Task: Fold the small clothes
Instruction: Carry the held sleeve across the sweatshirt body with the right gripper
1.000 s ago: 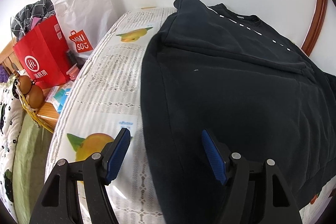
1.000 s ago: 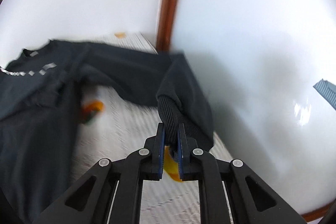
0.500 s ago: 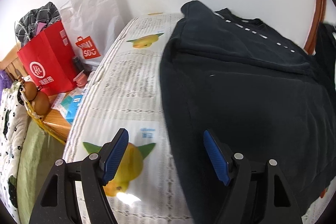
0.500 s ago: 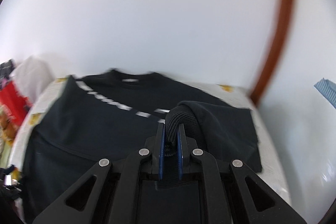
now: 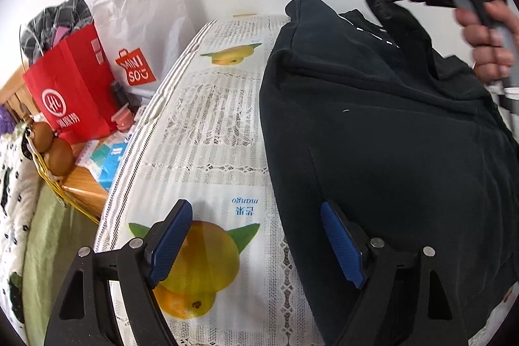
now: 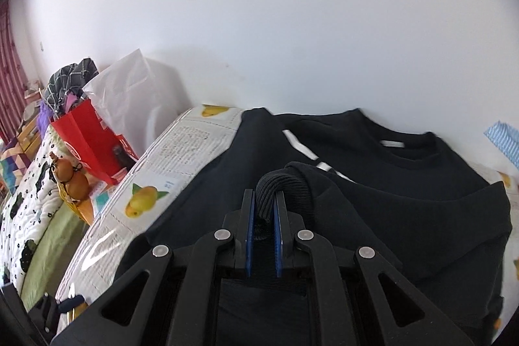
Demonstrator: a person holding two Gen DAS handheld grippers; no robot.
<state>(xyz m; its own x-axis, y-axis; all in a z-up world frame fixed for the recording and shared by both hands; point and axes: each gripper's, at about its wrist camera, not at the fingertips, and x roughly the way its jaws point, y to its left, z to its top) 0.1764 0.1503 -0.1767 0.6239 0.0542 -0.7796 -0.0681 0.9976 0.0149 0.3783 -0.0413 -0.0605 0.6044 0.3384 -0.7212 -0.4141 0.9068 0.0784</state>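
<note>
A black sweatshirt (image 5: 373, 135) with a white chest stripe lies spread on the mango-print tablecloth (image 5: 207, 125). My right gripper (image 6: 264, 216) is shut on the ribbed cuff (image 6: 282, 184) of its sleeve, held up over the chest (image 6: 405, 184). In the left wrist view that right gripper (image 5: 386, 2) and the hand (image 5: 489, 44) holding it show at the upper right, the sleeve hanging from it. My left gripper (image 5: 256, 244) hovers low at the garment's left edge, its jaws opening. Only tablecloth lies between them, and one finger (image 5: 340, 245) is over the black fabric.
Left of the table stand a red paper bag (image 5: 71, 93) and a white MINISO bag (image 5: 139, 31). Brown gourds (image 5: 55, 148) and small boxes sit on a wooden stand, with a quilted bed (image 6: 29, 216) beyond. A white wall (image 6: 259, 21) backs the table.
My right gripper swung the sleeve from the table's right side across over the sweatshirt's chest. The left gripper's jaws widened and it slid a little left off the garment's edge.
</note>
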